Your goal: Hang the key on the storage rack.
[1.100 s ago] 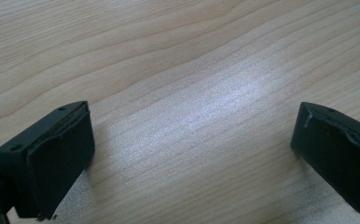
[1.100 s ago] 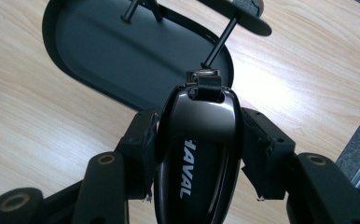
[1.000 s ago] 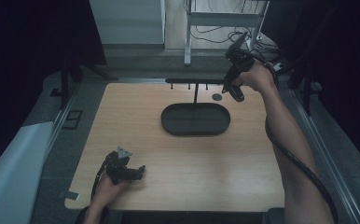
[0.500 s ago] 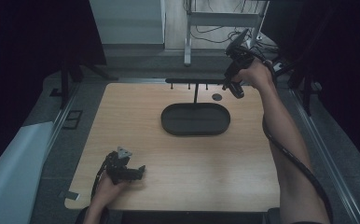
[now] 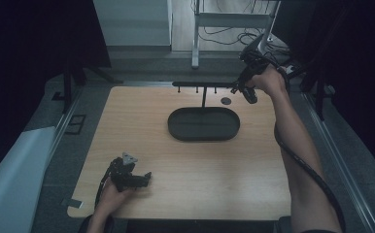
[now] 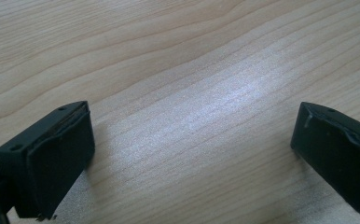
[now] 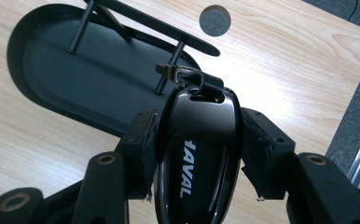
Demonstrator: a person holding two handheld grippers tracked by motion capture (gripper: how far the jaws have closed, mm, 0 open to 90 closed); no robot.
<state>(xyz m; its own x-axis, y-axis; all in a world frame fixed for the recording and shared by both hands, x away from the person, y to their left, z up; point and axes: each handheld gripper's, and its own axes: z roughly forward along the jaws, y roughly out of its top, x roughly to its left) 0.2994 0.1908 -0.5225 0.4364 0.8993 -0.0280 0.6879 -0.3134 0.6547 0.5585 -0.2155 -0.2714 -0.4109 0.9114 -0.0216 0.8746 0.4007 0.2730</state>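
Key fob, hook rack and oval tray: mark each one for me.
key fob [image 7: 199, 154], right gripper view, on its glossy black face beside the white lettering.
hook rack [image 5: 200, 84], high view, on its horizontal bar.
oval tray [image 5: 176, 127], high view, on its left rim.

The key fob [image 7: 197, 154] runs off the bottom edge (lettering perhaps "HAVAL", partly hidden by glare).

My right tongs [image 7: 197, 154] pinch a glossy black car key fob [image 7: 197, 158] lettered "AVAL", upright between their jaws, its looped top touching a peg of the black hook rack [image 7: 169, 37] on an oval tray [image 7: 52, 60] just ahead.
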